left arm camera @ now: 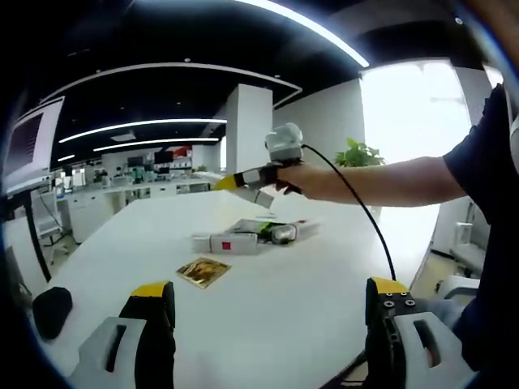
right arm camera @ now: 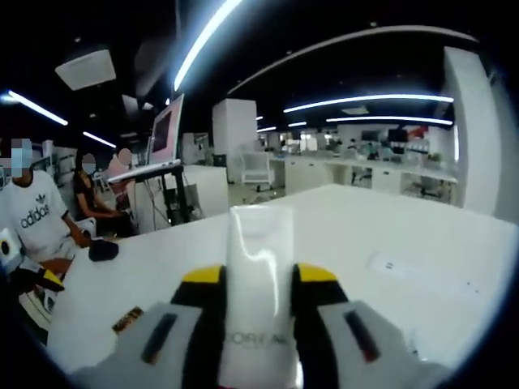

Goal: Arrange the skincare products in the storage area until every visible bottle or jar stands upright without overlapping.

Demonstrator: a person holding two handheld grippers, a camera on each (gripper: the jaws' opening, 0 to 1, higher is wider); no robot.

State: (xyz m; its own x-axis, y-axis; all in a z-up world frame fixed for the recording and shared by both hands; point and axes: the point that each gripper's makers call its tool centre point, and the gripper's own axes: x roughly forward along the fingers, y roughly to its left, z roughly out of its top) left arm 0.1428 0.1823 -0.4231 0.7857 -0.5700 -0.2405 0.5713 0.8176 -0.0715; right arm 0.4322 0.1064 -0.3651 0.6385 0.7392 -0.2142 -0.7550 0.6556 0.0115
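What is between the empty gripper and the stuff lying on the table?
Nothing visible. The left gripper is open, and only bare white table lies between its jaws and the lying boxes. The right gripper holds a white tube.

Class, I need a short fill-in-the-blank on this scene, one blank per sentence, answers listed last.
1. The right tool is shut on a ___ tube.
2. The left tool stands ___, holding nothing.
3. The gold sachet lies flat on the ___ table.
4. The black pouch lies near the table's ___.

Answers: white; open; white; edge
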